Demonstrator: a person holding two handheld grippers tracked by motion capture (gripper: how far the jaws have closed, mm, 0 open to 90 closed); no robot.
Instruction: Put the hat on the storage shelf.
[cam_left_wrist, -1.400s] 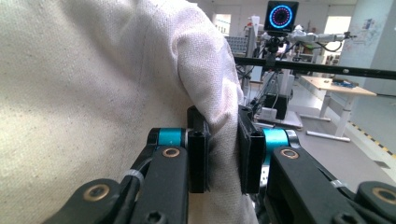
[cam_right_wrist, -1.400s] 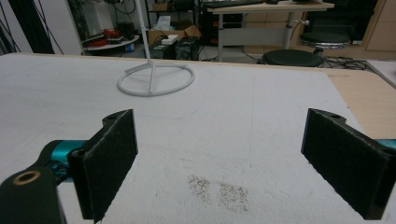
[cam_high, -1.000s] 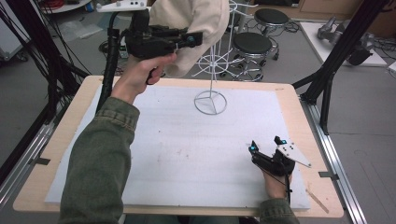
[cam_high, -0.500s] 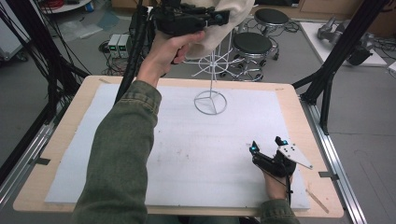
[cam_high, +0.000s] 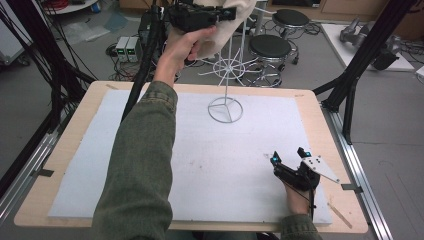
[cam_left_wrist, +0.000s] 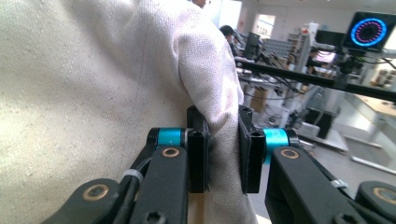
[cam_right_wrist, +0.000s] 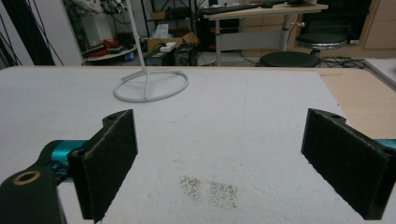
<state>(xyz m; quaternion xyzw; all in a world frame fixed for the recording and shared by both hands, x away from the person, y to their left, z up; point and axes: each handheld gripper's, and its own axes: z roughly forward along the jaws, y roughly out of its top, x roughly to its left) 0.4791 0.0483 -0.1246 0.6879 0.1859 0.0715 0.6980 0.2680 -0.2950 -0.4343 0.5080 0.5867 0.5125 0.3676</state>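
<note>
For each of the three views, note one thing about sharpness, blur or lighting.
High view: even room light, soft shadows on the white mat; the left gripper is near the top edge. Left gripper view: the cream cloth pinched in the jaws is sharp in its weave, the room behind softer and brightly lit. Right gripper view: the open right gripper is slightly soft, the wire stand's base clearer.
</note>
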